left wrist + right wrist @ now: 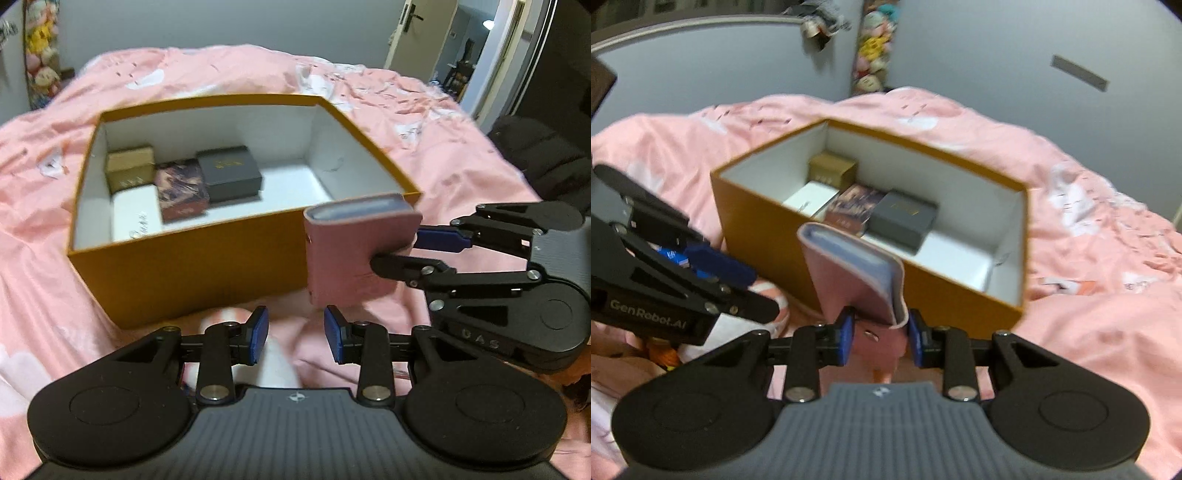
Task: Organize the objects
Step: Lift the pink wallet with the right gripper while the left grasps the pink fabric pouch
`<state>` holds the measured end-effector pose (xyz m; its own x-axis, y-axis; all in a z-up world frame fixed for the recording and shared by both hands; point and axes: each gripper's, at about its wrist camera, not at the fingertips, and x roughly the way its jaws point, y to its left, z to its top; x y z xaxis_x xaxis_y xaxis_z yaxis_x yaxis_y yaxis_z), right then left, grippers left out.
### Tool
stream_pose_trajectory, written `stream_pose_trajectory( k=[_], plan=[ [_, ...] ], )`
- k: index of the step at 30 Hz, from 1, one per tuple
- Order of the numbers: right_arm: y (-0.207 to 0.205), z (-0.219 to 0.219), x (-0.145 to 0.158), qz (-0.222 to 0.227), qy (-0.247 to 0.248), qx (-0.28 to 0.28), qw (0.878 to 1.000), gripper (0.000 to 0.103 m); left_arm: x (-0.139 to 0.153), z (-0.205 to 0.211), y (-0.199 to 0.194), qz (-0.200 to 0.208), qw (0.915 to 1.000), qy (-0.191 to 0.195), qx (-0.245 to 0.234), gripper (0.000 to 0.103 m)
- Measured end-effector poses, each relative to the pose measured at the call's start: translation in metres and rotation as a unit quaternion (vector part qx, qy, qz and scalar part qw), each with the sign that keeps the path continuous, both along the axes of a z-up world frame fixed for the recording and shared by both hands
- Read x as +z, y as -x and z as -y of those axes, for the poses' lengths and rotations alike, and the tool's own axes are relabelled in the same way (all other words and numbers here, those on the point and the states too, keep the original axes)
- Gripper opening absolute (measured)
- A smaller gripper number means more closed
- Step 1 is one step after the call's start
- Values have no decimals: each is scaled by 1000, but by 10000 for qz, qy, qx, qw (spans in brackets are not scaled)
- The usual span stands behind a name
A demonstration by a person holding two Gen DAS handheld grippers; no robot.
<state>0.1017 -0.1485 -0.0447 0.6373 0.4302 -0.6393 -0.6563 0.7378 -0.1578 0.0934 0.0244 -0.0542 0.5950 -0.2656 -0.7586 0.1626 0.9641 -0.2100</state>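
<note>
— Holding a pink wallet [849,273] in my right gripper [877,338] just now; the blue pads [845,334] press on its lower end, one from each side, with a snap button showing between them. It stands nearly upright, lifted clear of the bedspread, in front of the near wall of the orange box [960,295].

— What does it look like up close?

— Soft, leathery pink cover with rounded corners, folded like a little book, and a bluish stack of leaves along its open top edge (cards or pages, I cannot tell which).

— And your other hand?

— My left gripper [296,334] has its fingers apart with nothing between them, only the rumpled pink bedspread [424,122] below.

— What is the box like?

— Stiff card, rectangular, orange outside and plain white inside, lid off. Four smaller boxes sit bunched at one end: a tan box [130,168], a white box [136,214] just beside it, a purplish patterned box [181,192] and a matte dark grey box [229,173] with gold print on top. The rest of the white floor is bare.
</note>
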Motion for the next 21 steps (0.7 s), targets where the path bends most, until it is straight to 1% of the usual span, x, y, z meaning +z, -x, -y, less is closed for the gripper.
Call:
stream_pose_trajectory(
  k=[3, 6, 9, 11, 12, 13, 14, 16, 17, 19, 21],
  plan=[
    [7, 15, 11, -112, -15, -191, 9998, 31, 3, 4, 1, -245, 9990, 338, -126, 41],
    [11, 36, 17, -387, -174, -462, 9980, 31, 2, 12, 4, -441, 9972, 545, -246, 43],
    [9, 62, 16, -903, -406, -824, 9917, 32, -5, 21, 3, -749, 9941, 715, -311, 46],
    [7, 78, 8, -1262, -503, -1128, 9843, 32, -14, 29, -1, -1115, 9904, 775, -272, 48],
    [2, 85, -1, -1471, -487, -1325, 9790, 32, -20, 31, -3, -1276, 9881, 819, -251, 48],
    [1, 90, -10, -1613, -488, -1483, 9745, 32, -25, 35, -3, -1419, 9862, 826, -231, 48],
    [-3, 96, -18, -1735, -525, -1632, 9698, 32, -29, 40, -5, -1511, 9857, 714, -207, 48],
    [-7, 102, -27, -1829, -647, -1765, 9650, 33, -33, 51, -5, -1587, 9861, 447, -213, 49],
    [-9, 103, -29, -1861, -703, -1776, 9638, 33, -37, 55, -8, -1684, 9849, 367, -151, 49],
    [-11, 103, -30, -1862, -730, -1769, 9637, 34, -47, 55, -14, -1915, 9807, 403, 47, 49],
    [-11, 101, -33, -1822, -673, -1747, 9653, 35, -58, 52, -21, -2176, 9738, 606, 284, 49]
  ],
)
